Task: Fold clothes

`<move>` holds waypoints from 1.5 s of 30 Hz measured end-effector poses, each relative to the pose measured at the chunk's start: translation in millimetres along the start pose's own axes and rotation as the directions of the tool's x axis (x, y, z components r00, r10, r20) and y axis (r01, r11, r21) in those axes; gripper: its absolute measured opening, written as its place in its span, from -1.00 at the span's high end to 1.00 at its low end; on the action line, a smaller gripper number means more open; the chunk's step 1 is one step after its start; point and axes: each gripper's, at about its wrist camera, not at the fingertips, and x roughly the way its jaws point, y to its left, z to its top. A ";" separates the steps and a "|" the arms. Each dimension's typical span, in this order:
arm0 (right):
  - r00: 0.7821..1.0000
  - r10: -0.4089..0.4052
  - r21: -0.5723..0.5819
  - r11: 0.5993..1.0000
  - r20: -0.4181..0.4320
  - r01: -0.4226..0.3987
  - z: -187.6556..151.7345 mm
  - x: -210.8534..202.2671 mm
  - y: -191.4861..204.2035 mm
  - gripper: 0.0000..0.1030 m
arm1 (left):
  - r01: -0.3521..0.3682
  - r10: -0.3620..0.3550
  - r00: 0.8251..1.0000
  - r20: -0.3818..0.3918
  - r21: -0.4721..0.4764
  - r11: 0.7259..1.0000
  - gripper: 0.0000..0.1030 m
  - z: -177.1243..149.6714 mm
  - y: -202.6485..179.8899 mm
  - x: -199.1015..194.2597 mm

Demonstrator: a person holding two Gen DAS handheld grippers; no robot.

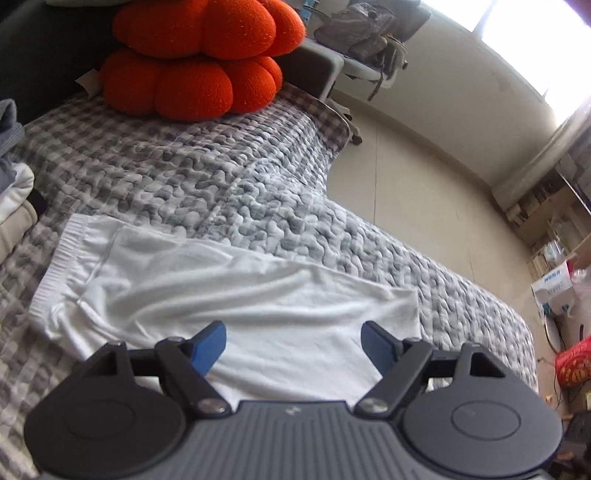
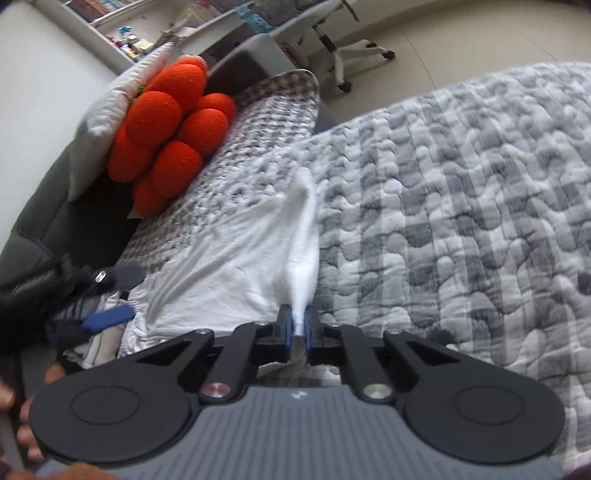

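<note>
On a bed covered with a grey-and-white checked quilt, a white garment is lying spread out flat, its ribbed waistband at the left end in the left wrist view. At the far left edge of that view, a small pile of folded clothes is sitting on the quilt, and behind it an orange knitted cushion is resting against the dark headboard. The left tongs are hovering just above the garment's near edge, their blue pads standing wide apart with nothing between them. To the right, beyond the bed's edge, pale floor is showing, with a chair carrying a grey backpack and cluttered shelves along the wall. In the right wrist view, the left tongs are appearing at the left edge over the folded clothes, one blue pad visible, beside the same orange cushion. The right tongs are clamping a gathered fold of the white garment, pads pressed together on the cloth, which is rising in a stretched ridge from the quilt toward the grip. A white office chair is standing on the floor beyond the bed.
</note>
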 end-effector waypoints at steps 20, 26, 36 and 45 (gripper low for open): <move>1.000 -0.029 -0.094 0.995 -0.003 0.028 6.5 9.0 -0.3 0.87 | -0.082 0.084 0.996 -0.004 0.130 0.988 -0.53 -18.9 -3.1 27.8; 0.999 0.032 0.008 0.999 0.001 -0.032 13.5 6.2 -17.7 0.59 | -0.070 0.070 0.998 0.003 0.113 0.991 -0.53 -17.6 0.2 22.8; 0.998 0.056 0.061 0.996 0.025 -0.058 61.7 41.2 -19.5 0.27 | -0.076 0.076 0.997 0.008 0.167 0.983 -0.53 -25.9 -11.2 26.0; 0.998 -0.023 -0.062 0.998 0.051 0.026 83.8 76.4 4.7 0.83 | -0.089 0.090 0.996 0.003 0.198 0.976 -0.53 -27.2 -11.1 30.9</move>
